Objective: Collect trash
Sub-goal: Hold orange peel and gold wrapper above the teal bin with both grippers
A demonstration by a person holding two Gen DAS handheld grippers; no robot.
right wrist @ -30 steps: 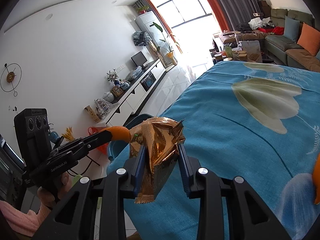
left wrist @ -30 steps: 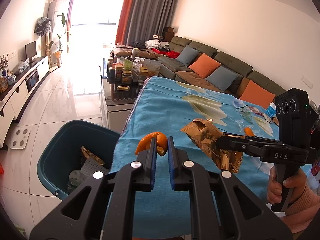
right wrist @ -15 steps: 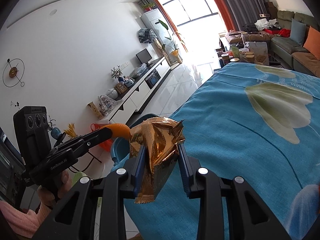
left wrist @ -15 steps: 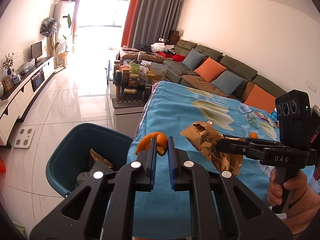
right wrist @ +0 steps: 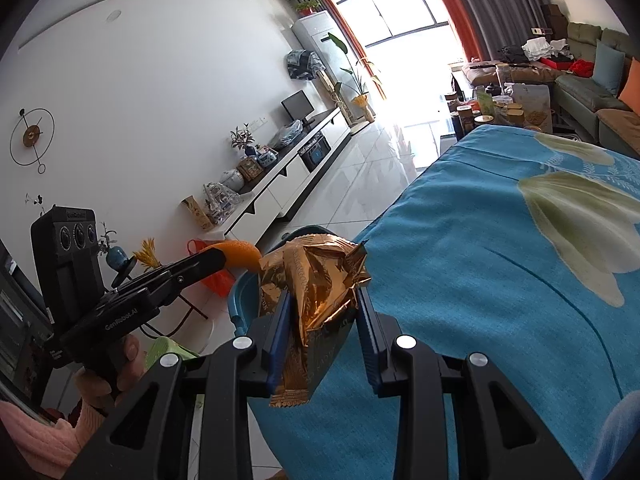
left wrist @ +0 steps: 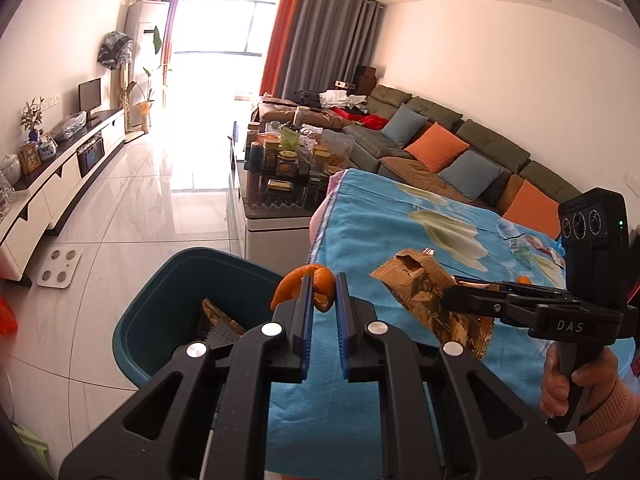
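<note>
Across the last second the room has slid sideways in both views: the teal bin (left wrist: 176, 300) on the floor now shows more of its mouth under your left side, and the blue cloth on the tabletop (left wrist: 400, 240) has drifted to the right. That tells me you are carrying both loads off the tabletop edge toward the bin, so the drop looks close but is not yet made; some wrappers already lie inside the bin. Your left hand-held gripper (left wrist: 322, 300) is clenched on a curl of orange peel (left wrist: 316, 280), which sticks up between the blue pads just past the cloth edge and beside the bin rim, not clearly over the opening. Your right hand-held gripper (right wrist: 320, 320) is grasping a crumpled golden snack wrapper (right wrist: 316, 280), squeezed between its pads with its sealed end hanging below; it sits above the corner of the tabletop, with the bin rim (right wrist: 240, 300) showing just behind it. Both tools tip downward and point much the same way, side by side and near each other, each held by a hand (left wrist: 568, 376) in a pink sleeve. A small orange scrap (left wrist: 523, 280) and other bits remain farther back on the cloth.
</note>
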